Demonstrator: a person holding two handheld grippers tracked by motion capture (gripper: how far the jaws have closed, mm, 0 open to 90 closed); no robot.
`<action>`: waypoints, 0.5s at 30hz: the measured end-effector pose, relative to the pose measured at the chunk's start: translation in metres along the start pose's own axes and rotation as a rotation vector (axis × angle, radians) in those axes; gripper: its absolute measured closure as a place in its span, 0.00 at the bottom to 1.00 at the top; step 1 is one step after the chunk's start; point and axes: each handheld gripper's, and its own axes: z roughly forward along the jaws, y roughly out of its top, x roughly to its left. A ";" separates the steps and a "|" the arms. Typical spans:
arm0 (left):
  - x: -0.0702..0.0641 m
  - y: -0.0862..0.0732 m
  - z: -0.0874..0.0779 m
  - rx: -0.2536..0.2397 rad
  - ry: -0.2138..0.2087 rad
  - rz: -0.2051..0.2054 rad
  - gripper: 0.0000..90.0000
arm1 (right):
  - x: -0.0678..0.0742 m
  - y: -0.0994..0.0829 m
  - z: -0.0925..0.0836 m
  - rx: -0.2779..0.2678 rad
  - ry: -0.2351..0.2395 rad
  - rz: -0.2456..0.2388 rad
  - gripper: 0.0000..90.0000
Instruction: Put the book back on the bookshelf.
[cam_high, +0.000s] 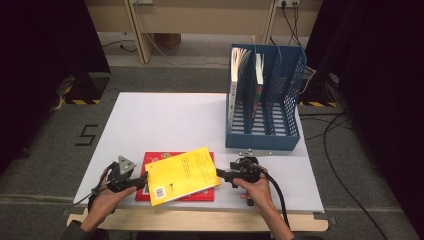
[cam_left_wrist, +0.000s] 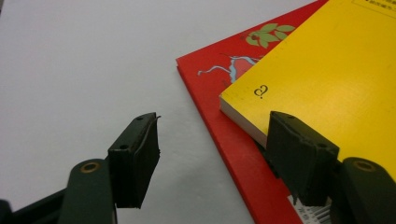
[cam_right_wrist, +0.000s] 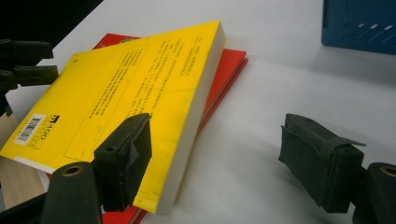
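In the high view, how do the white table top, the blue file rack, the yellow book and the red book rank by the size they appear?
Largest to smallest:
1. white table top
2. blue file rack
3. yellow book
4. red book, though the yellow book hides most of it, so this last ranking is unsure.

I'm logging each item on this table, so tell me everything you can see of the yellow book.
The yellow book is a thick paperback with a glossy yellow cover, black printed text and a white barcode label near one corner; its page block looks off-white. It is closed, lying askew on top of a red book near the table's front edge. The left gripper and right gripper sit at opposite ends, both open; whether either touches it is unclear.
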 end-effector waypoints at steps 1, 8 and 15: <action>-0.002 -0.001 0.001 0.004 -0.009 0.007 0.37 | 0.000 0.000 0.000 0.000 0.000 0.000 0.29; -0.005 -0.004 0.003 0.026 -0.045 0.015 0.19 | 0.005 -0.004 0.008 0.029 0.022 -0.004 0.29; -0.007 -0.007 -0.001 0.033 -0.064 0.019 0.19 | 0.010 -0.009 0.014 0.043 0.037 -0.001 0.29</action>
